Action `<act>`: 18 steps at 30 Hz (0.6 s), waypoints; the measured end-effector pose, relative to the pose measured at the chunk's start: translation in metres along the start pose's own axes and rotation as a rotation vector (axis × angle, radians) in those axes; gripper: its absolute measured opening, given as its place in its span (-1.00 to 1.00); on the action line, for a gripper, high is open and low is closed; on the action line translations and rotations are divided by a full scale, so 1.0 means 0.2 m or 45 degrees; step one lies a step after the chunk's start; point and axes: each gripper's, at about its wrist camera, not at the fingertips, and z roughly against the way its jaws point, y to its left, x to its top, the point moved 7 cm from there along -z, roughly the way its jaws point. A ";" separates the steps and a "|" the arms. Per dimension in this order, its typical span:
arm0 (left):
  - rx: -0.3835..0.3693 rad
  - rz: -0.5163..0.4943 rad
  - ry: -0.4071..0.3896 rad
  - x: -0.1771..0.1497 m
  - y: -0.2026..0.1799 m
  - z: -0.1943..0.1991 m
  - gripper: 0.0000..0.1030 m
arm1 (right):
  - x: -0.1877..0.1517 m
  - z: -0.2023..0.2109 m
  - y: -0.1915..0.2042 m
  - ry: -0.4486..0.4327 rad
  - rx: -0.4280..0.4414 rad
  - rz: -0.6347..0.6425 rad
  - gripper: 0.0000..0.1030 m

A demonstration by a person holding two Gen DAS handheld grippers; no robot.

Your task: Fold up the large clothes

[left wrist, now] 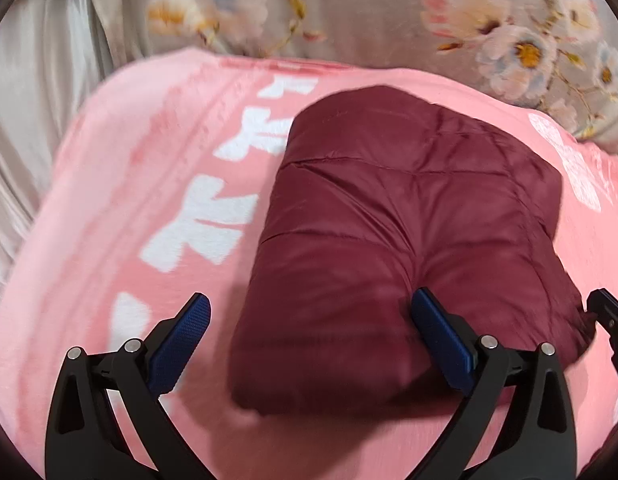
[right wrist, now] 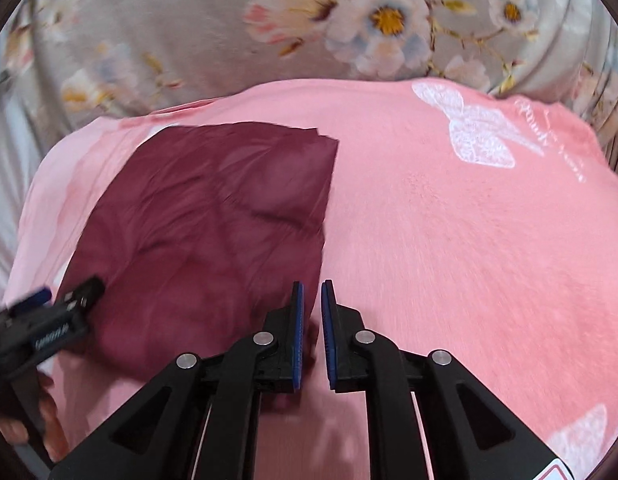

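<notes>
A: Folded into a thick rectangular bundle, that maroon quilted jacket [left wrist: 405, 240], lying on the pink blanket [left wrist: 121, 208] printed with white bows.

B: Lying a little left of the blanket's middle in the right wrist view, with bare pink fleece stretching off to the right.

A: Left claw [left wrist: 309, 316] spread wide. Right pad [left wrist: 443, 342] pressing against the near end of the bundle, denting the padding; left pad over bare blanket just beside the bundle's near left corner.

B: Nothing pinched there, then. Right claw [right wrist: 312, 316] almost closed, only a slim gap between the blue pads, nothing between them. Sitting at the bundle's near right edge, just beside the cloth.

A: Visible from the left wrist too, only as a black tip at the frame's right edge, by the bundle's near right corner.

B: Behind the blanket, grey floral bedding [right wrist: 197, 40]; pale sheet [left wrist: 37, 112] off to the left.
</notes>
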 end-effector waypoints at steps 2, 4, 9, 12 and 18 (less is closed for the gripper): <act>0.023 -0.027 -0.032 -0.03 -0.01 0.08 0.91 | -0.05 0.06 0.02 -0.029 0.015 0.013 -0.43; 0.033 -0.041 -0.051 -0.08 -0.02 0.16 0.91 | -0.09 0.13 0.04 -0.067 0.031 0.043 -0.05; 0.057 -0.033 -0.045 -0.23 -0.03 0.23 0.91 | -0.23 0.23 0.10 -0.116 -0.014 0.148 0.29; 0.080 -0.049 -0.021 -0.33 -0.06 0.23 0.91 | -0.32 0.24 0.11 -0.098 -0.030 0.162 0.33; 0.095 -0.082 -0.040 -0.48 -0.10 0.25 0.91 | -0.50 0.24 0.09 -0.047 -0.061 0.155 0.33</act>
